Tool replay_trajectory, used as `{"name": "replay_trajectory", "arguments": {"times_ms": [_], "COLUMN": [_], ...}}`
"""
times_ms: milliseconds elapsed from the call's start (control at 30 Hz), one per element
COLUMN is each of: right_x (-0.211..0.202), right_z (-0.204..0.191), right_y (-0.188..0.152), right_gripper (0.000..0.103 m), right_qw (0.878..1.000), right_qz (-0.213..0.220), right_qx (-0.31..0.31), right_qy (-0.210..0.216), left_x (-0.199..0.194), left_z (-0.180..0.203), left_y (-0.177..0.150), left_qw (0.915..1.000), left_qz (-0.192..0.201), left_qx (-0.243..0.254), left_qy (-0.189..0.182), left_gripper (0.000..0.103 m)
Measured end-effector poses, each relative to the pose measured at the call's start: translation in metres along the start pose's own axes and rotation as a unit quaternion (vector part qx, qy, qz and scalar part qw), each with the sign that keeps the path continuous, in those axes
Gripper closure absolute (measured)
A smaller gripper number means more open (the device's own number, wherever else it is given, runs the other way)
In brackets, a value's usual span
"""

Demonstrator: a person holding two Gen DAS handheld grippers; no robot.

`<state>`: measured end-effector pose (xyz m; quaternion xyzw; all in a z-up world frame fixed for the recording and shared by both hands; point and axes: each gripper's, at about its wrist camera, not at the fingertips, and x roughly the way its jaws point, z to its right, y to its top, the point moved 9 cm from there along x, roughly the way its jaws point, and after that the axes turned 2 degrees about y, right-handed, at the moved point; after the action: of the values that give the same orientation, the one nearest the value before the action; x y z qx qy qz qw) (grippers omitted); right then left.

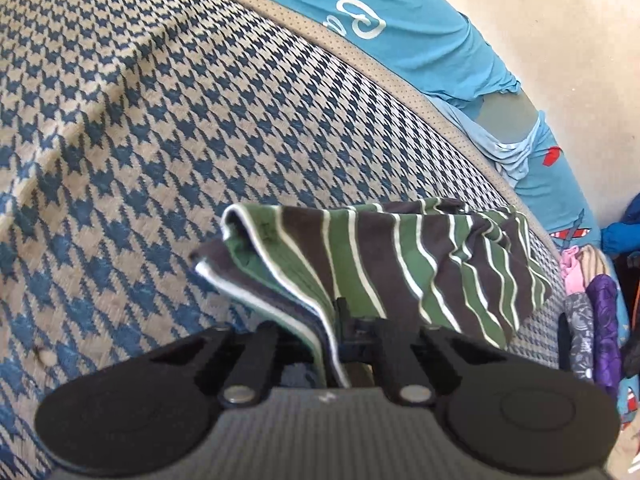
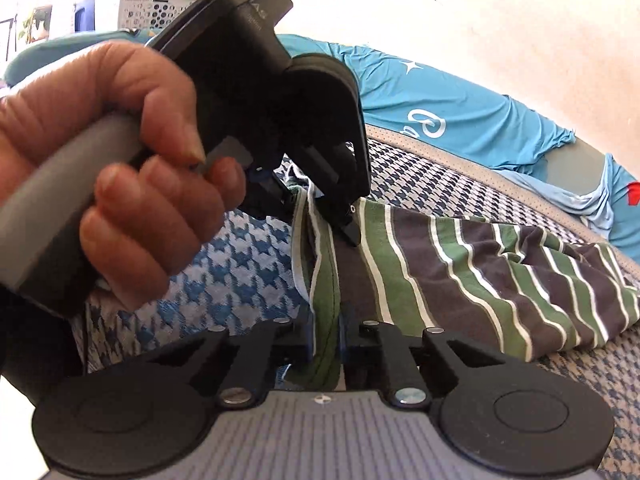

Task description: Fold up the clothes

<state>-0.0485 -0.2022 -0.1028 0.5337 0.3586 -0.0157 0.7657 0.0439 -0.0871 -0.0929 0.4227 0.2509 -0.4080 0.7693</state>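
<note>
Houndstooth bedcover [image 1: 120, 120]; both grippers, left [image 1: 340, 320], right [image 2: 326, 332], clamped on striped garment [image 1: 400, 264].

Striped garment [image 2: 460, 264] hides right hand-held gripper [image 2: 326, 344] fingertips; its far end is folded under

The right gripper [image 2: 325, 342] is pinching the folded edge of the striped garment [image 2: 460, 276] lying ahead of it on the houndstooth cover [image 2: 224, 276], while up ahead to its left a hand [image 2: 116, 176] is squeezing the left gripper [image 2: 320, 208], clamped on that same edge.
</note>
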Motion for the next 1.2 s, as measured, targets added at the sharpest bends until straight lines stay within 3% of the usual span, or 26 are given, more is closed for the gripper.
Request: {"name": "replay_trajectory", "arguments": {"times_ms": [400, 800, 1000, 1200], "right_x": [0.005, 0.018, 0.02, 0.015], "right_z": [-0.009, -0.062, -0.073, -0.075], "right_y": [0.025, 0.053, 0.048, 0.04], "right_gripper": [0.091, 0.091, 0.091, 0.091], "right_qw": [0.993, 0.981, 0.981, 0.982], "right_qz": [-0.001, 0.001, 0.003, 0.004], "right_qx": [0.081, 0.057, 0.036, 0.037], "right_qy": [0.082, 0.187, 0.189, 0.184], "left_x": [-0.033, -0.074, -0.082, -0.071], "left_z": [-0.024, -0.082, -0.104, -0.101], "left_y": [0.012, 0.026, 0.026, 0.027], "left_qw": [0.9984, 0.9951, 0.9927, 0.9915], "left_qz": [0.033, 0.049, 0.049, 0.049], "left_qx": [0.011, -0.017, -0.027, -0.03], "left_qy": [0.045, 0.084, 0.107, 0.117], "left_gripper": [0.098, 0.097, 0.096, 0.094]}}
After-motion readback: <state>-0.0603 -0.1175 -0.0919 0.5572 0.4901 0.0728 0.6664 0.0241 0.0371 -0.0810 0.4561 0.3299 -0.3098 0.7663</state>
